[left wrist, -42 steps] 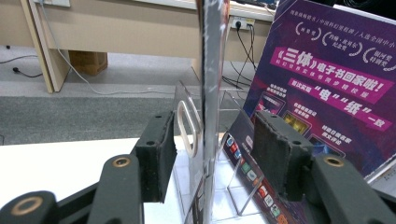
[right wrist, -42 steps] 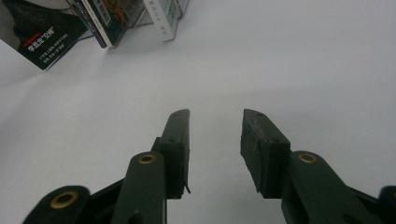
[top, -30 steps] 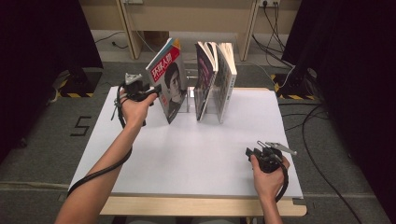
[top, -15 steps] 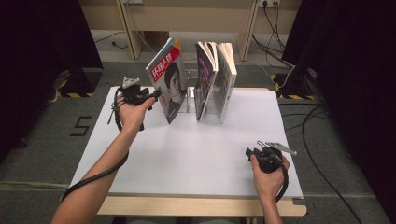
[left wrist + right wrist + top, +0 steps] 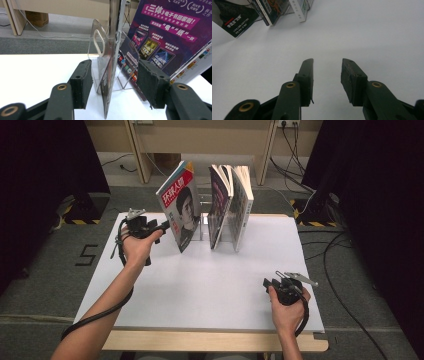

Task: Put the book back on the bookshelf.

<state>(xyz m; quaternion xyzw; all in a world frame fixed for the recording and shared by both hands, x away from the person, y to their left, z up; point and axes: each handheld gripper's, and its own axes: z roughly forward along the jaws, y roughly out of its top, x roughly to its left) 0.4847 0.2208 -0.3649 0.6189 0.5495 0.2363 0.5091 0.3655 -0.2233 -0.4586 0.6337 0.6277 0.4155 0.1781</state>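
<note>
I hold my left gripper (image 5: 162, 226) out ahead on a stretched forearm, its jaws level and spread wide apart, pads (image 5: 81, 83) facing each other with nothing pressed between them. My right gripper (image 5: 267, 283) sits low and close to me, wrist bent inward, jaws about half parted with bare space between the pads (image 5: 308, 81).

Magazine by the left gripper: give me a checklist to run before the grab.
1. Magazine edge between the left gripper jaws: ok.
2. Jaws open wide enough, pads not pressing yet: ok.
3. Magazine upright: not ok, it leans left in the high view.
4. Clear rack out of the jaws' path: cannot tell, it stands close behind.
5. Right gripper out of the way, open over bare table: ok.
6. Other magazines standing in the rack: ok.
</note>
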